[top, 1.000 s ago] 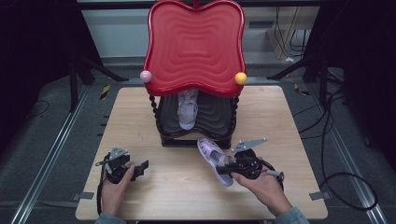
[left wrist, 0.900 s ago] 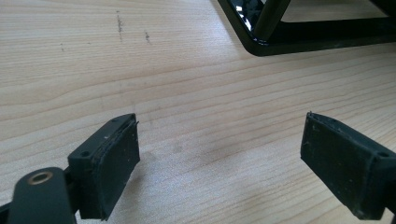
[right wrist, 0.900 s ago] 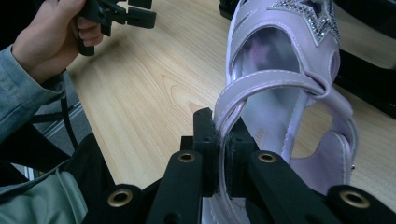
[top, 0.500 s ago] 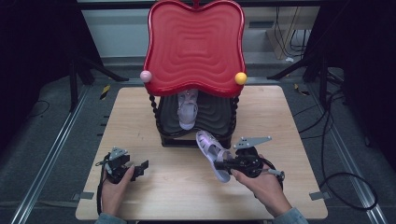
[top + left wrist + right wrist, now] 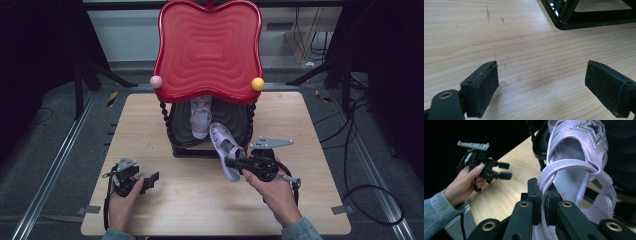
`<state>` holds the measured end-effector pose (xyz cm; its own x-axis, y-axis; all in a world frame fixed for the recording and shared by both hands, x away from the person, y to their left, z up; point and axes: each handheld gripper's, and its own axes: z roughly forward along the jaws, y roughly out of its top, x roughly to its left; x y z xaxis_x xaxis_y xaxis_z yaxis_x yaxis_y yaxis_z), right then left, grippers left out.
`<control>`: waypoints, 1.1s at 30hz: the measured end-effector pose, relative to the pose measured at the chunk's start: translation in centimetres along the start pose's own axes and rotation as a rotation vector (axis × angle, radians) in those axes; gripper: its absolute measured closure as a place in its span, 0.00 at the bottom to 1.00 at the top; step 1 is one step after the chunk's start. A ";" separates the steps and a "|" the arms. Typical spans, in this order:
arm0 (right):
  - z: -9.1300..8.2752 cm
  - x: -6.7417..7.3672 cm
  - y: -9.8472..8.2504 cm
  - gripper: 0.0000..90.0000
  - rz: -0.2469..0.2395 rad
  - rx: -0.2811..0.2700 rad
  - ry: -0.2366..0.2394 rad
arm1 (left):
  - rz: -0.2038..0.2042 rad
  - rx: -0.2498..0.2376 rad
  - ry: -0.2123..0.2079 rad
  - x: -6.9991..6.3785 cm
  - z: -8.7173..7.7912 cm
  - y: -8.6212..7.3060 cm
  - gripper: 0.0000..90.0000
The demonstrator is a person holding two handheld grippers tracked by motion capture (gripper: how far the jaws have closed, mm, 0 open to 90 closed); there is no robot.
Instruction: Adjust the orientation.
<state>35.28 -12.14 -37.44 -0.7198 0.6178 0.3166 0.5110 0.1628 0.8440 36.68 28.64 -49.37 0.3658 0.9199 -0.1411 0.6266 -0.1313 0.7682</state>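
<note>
Clamping the lilac sandal (image 5: 225, 150) by its strap, the right hand-held gripper (image 5: 231, 162) holds it above the table (image 5: 320, 135).

Lilac star-buckled sandal (image 5: 226, 148) hangs tilted by its strap, seemingly off the table.

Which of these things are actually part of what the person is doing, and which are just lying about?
In use: lilac sandal clamped in right gripper; matching sandal on the black lower shelf of the red-topped stand.

Idle: left gripper, open over the wooden table; cables on the floor.
</note>
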 end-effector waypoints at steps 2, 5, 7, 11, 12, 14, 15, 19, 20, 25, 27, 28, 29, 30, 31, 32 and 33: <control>0.1 0.1 0.2 0.96 -0.002 -0.018 -0.016 | 0.000 0.000 0.001 0.0 0.0 0.0 0.12; 0.3 0.2 0.5 0.96 -0.006 -0.048 -0.055 | -0.001 0.000 0.000 0.0 0.0 0.0 0.12; 0.5 0.2 0.6 0.96 0.001 -0.066 -0.064 | -0.001 0.000 0.000 0.0 0.0 0.0 0.12; 1.0 0.1 0.8 0.96 0.006 -0.099 -0.100 | 0.000 -0.001 -0.001 0.0 0.0 0.0 0.12; 1.1 0.1 0.8 0.96 0.015 -0.109 -0.104 | 0.000 -0.001 -0.001 0.0 0.0 0.0 0.12; 1.3 0.0 1.0 0.96 0.015 -0.130 -0.124 | -0.001 0.000 -0.002 0.0 0.1 0.0 0.12; 1.4 0.0 1.0 0.96 0.016 -0.136 -0.130 | -0.001 -0.001 -0.003 0.0 0.1 0.0 0.12; 1.9 -0.1 1.4 0.96 0.022 -0.158 -0.158 | -0.001 -0.001 -0.004 0.0 0.1 0.0 0.12; 2.0 0.0 1.4 0.96 0.022 -0.161 -0.166 | -0.001 -0.001 -0.003 0.0 0.1 0.0 0.12; 2.7 0.0 1.7 0.96 0.029 -0.173 -0.185 | -0.002 -0.001 -0.006 0.0 0.1 0.0 0.12; 3.0 0.0 1.8 0.96 0.032 -0.175 -0.186 | -0.002 -0.002 -0.005 0.0 0.1 0.0 0.12; 3.0 0.0 1.8 0.96 0.034 -0.182 -0.190 | -0.002 -0.001 -0.006 0.0 0.1 0.0 0.12; 3.1 0.0 1.8 0.96 0.036 -0.187 -0.196 | -0.003 -0.001 -0.007 0.0 0.1 0.0 0.12; 3.2 0.0 1.9 0.96 0.039 -0.190 -0.200 | -0.003 -0.001 -0.007 0.0 0.1 0.0 0.12; 3.3 -0.1 1.9 0.96 0.043 -0.196 -0.205 | -0.002 -0.001 -0.007 0.0 0.1 0.0 0.12; 3.4 -0.1 1.9 0.96 0.045 -0.199 -0.206 | -0.003 -0.001 -0.008 0.0 0.1 0.0 0.12; 3.5 -0.2 2.0 0.96 0.050 -0.201 -0.210 | -0.003 0.000 -0.009 0.0 0.1 0.0 0.12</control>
<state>38.03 -9.24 -37.34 -0.5722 0.7706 0.2807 0.4248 -0.0143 0.9052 36.73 28.59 -49.44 0.3702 0.9170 -0.1485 0.6274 -0.1289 0.7679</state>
